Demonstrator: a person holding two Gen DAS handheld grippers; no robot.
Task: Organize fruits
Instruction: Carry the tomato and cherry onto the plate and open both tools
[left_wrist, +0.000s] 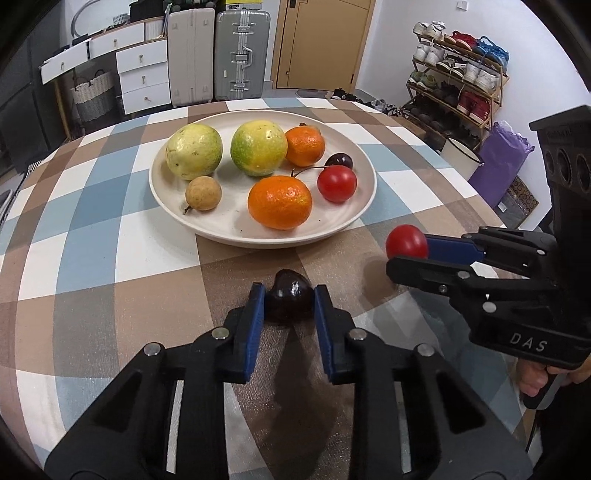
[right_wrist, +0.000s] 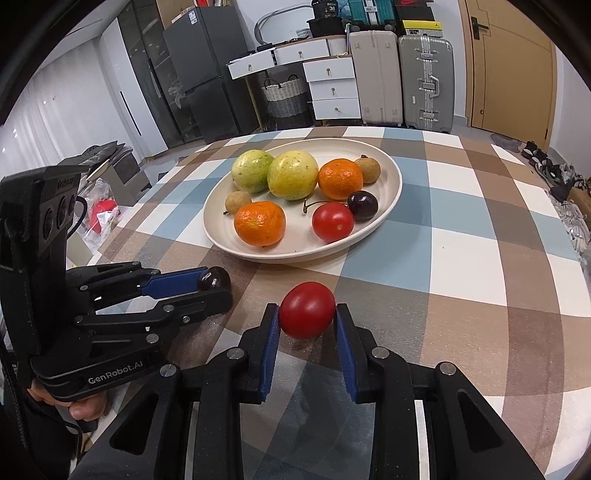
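The left gripper pinches a dark cherry down on the checked tablecloth. The right gripper squeezes a red tomato just in front of the plate. On the plate sit two green-yellow fruits, two oranges, two small brown longans, one tomato and one cherry. One longan is half hidden behind an orange.

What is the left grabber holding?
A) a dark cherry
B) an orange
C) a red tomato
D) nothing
A: the left gripper has its blue pads closed on the dark cherry just above the checked tablecloth, near the plate, while the red tomato sits between the fingers of the right gripper.
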